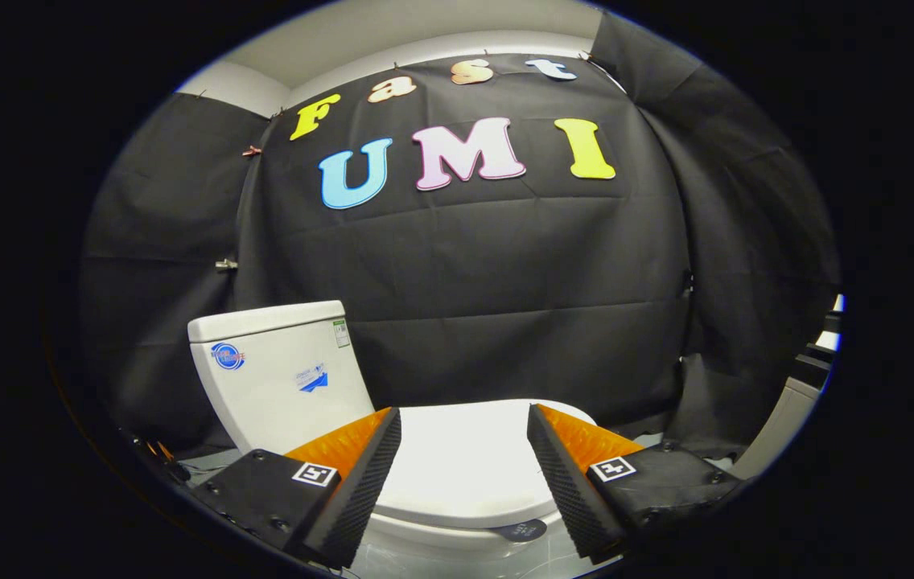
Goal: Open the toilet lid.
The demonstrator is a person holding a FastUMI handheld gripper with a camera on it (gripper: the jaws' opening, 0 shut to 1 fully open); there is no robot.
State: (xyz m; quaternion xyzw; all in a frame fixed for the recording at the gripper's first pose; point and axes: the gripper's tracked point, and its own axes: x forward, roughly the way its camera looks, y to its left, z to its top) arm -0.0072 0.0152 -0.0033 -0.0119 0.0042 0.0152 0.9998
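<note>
Lid (465, 462) down flat on the toilet bowl, white, glossy, seen from its side and a little above; it lies between the two fingers and runs on beyond them. Bowl (441, 537) shows as a white rim below the lid's near edge, closed over, so nothing of its inside can be told. A small dark oval sticker (523, 530) sits on the bowl just under the lid's near edge, towards the right finger; its print is too small to make out. Tank (280, 374) stands upright at the lid's left end, white, with its own cover on top and three small stickers on the side facing the camera. Gripper (463, 430) hovers on the near side of the lid with its fingers spread wide, one to each side of the lid's middle, holding nothing; whether the tips touch the lid cannot be told, but neither presses on it. Each finger carries a square black-and-white marker on its upper face. Floor (457, 563) beneath the bowl looks pale and shiny, and cables (155, 450) lie on it left of the tank. Black cloth (505, 281) hangs behind the toilet as the booth wall, creased, pinned by small clips along its top and left seam, with a pale wall and ceiling (425, 32) above it.
</note>
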